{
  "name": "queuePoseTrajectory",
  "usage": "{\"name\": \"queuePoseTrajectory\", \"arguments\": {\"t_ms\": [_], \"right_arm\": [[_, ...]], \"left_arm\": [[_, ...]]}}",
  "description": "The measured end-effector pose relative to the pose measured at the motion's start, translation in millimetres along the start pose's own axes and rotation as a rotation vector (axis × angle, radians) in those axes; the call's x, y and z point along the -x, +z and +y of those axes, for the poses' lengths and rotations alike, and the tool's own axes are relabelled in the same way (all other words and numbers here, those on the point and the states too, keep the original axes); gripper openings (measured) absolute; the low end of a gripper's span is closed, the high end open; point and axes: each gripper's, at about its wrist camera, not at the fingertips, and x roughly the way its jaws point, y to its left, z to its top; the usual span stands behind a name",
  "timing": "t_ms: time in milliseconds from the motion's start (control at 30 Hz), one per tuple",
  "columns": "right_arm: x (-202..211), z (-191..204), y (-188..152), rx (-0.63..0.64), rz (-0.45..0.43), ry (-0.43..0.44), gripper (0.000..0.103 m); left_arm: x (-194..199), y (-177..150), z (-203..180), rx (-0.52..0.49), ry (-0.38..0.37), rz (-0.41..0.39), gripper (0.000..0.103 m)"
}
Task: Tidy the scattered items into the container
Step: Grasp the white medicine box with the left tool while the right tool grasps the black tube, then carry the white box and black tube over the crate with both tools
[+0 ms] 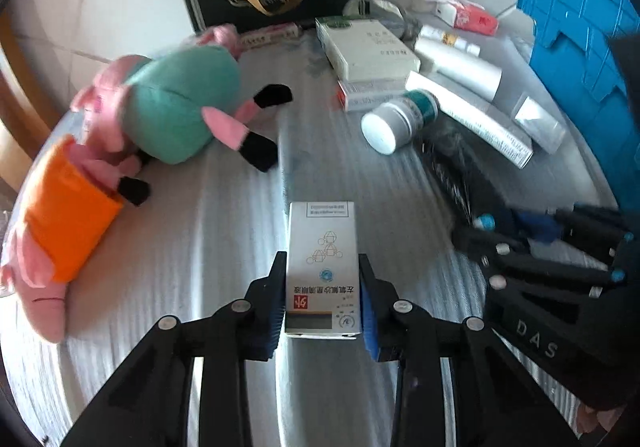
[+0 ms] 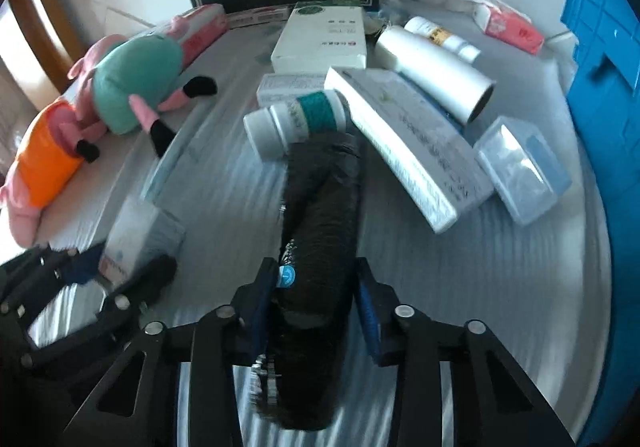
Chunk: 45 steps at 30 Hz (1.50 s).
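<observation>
The left claw [image 1: 323,301] pinches a small white medicine box [image 1: 323,267] between its blue pads, both pressed on the box's sides. The right claw [image 2: 316,287] is clamped on a dark folded umbrella [image 2: 320,215] stretching toward 12 o'clock. Only the right wrist view shows a clear plastic case [image 2: 520,175] at 2 o'clock; only the left shows the box's printed face. Both claws tilt steeply down over a grey ribbed bed sheet [image 1: 180,247]. A blue crate [image 1: 580,27] stands at 2 o'clock, plush pigs [image 1: 160,103] at 10 o'clock.
</observation>
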Motion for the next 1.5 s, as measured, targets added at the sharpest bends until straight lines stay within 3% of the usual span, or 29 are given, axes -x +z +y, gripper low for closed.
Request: {"name": "queuePoseTrajectory", "arguments": {"t_ms": [267,433,767,1000,1167,1300,1500], "right_arm": [[31.0,3.8,-52.6,-0.008,0.048,0.098,0.034],[65.6,12.7,-76.0,-0.002,0.017,0.131,0.034],[177.0,52.9,-76.9,0.028,-0.235,0.167,0.034],[251.1,64.5,-67.9,-0.002,-0.395,0.114,0.034],[308.1,50.1,-57.3,-0.013,-0.509,0.070,0.034],[365.3,22.9,-48.8,-0.014,-0.629,-0.018,0.034],[431.4,-64.8,-44.4,-0.053,-0.733,-0.094,0.034]], "left_arm": [[60.8,-26.1,17.8,0.031,-0.022,-0.065,0.030],[98.2,-47.9,21.2,0.023,-0.025,-0.096,0.030],[178.1,-54.5,37.6,-0.002,-0.035,-0.258,0.030],[224.5,-43.2,37.8,-0.023,-0.071,-0.371,0.030],[259.0,-23.7,12.6,-0.035,-0.112,-0.442,0.030],[282.2,-4.0,-26.6,-0.061,-0.143,-0.466,0.030],[318.9,37.0,-119.8,-0.076,-0.227,-0.511,0.030]]}}
